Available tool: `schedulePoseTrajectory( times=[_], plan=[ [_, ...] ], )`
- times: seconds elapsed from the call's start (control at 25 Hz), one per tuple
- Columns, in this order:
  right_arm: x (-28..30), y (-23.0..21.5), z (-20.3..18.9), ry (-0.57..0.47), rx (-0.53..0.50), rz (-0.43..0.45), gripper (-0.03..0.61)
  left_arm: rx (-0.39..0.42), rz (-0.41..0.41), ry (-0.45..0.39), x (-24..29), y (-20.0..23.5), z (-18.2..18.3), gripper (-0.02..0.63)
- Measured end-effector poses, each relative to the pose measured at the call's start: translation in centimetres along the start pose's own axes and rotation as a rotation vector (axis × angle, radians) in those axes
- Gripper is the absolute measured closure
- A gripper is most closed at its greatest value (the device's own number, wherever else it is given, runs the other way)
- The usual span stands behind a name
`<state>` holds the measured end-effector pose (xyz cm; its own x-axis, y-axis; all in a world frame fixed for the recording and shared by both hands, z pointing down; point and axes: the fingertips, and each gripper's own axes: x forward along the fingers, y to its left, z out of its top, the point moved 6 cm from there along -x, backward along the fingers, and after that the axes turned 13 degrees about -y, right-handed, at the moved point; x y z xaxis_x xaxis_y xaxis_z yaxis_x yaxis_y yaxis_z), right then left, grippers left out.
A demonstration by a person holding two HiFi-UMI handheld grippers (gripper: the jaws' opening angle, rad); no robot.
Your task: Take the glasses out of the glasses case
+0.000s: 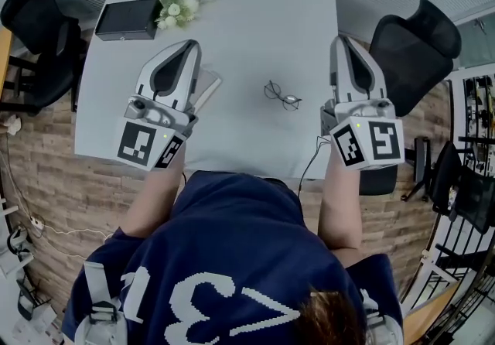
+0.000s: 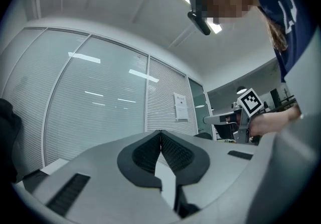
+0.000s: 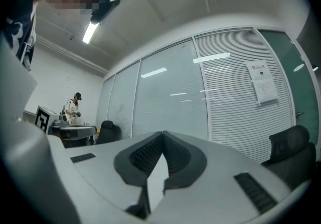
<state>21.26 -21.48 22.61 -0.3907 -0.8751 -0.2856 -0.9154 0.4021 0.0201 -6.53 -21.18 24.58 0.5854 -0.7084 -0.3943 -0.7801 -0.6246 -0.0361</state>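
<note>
glasses already out of the case, both grippers empty

the glasses [image 1: 281, 95] lie bare on the white surface [image 1: 255, 18], well apart from the black case [image 1: 128, 18] at its far left corner, so the task looks done. their long axis runs from far-left to near-right; which way they face is too small to tell. the left gripper [image 1: 189, 46] and right gripper [image 1: 343, 40] flank them, jaws pressed together on nothing.

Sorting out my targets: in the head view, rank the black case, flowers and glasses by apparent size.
1. Black case
2. Flowers, only slightly smaller
3. Glasses, clearly smallest
</note>
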Motion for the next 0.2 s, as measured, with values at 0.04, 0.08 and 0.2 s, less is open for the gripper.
schedulePoseTrajectory(
  times=[0.04, 0.08, 0.2],
  plan=[
    [0.08, 0.0, 0.13, -0.002, -0.001, -0.005, 0.554, -0.001, 0.002, 0.002, -0.04, -0.03, -0.07, 0.598],
    [0.15, -0.01, 0.27, -0.004, -0.003, -0.009, 0.554, -0.003, 0.003, 0.004, -0.06, -0.07, -0.14, 0.598],
    [0.32, -0.04, 0.72, -0.011, -0.004, -0.021, 0.554, -0.005, 0.002, 0.009, -0.04, -0.22, -0.22, 0.6]
  ],
)
